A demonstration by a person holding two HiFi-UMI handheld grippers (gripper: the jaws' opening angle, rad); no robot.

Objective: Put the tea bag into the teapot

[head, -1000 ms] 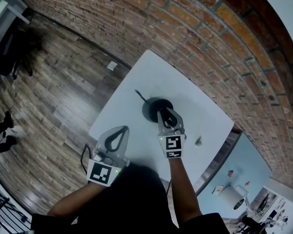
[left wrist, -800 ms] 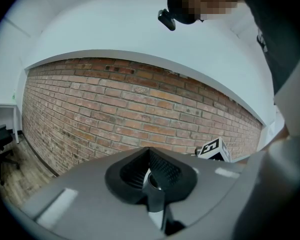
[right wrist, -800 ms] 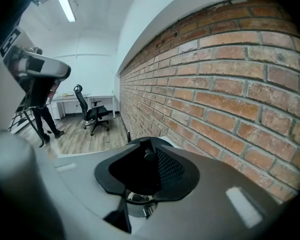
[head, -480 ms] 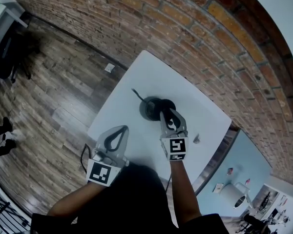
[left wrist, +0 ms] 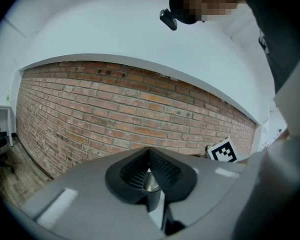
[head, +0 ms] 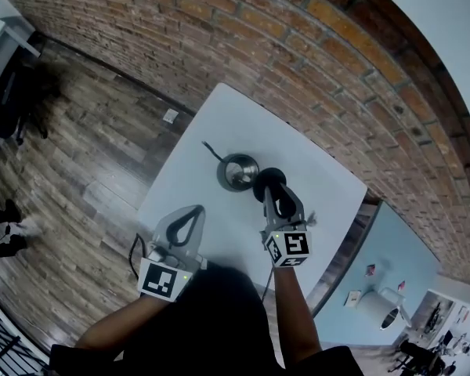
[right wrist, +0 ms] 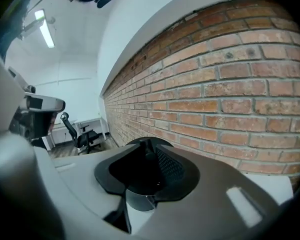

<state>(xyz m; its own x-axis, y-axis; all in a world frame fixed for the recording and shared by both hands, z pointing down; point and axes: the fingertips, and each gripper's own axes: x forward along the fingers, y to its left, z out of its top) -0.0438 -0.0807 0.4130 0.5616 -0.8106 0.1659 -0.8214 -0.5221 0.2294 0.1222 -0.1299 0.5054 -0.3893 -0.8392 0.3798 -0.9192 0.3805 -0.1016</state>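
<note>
A dark teapot (head: 236, 171) stands uncovered in the middle of the white table (head: 219, 120), its metal inside showing. My right gripper (head: 271, 185) is shut on the teapot's black lid (head: 268, 178) and holds it just right of the pot. In the right gripper view the lid (right wrist: 146, 173) fills the gap between the jaws, knob up. A small tea bag (head: 309, 218) lies on the table right of that gripper, partly hidden. My left gripper (head: 196, 208) hangs shut and empty over the near table edge, left of the pot.
The brick wall (head: 313, 61) runs along the table's far side. Wood floor (head: 78, 155) lies to the left, with an office chair (head: 16, 84) at the far left. A black cable (head: 135, 251) loops beside my left gripper.
My right gripper has lifted the lid off the teapot and drawn it right and toward me, uncovering the pot's inside. The left gripper has stayed in place.
</note>
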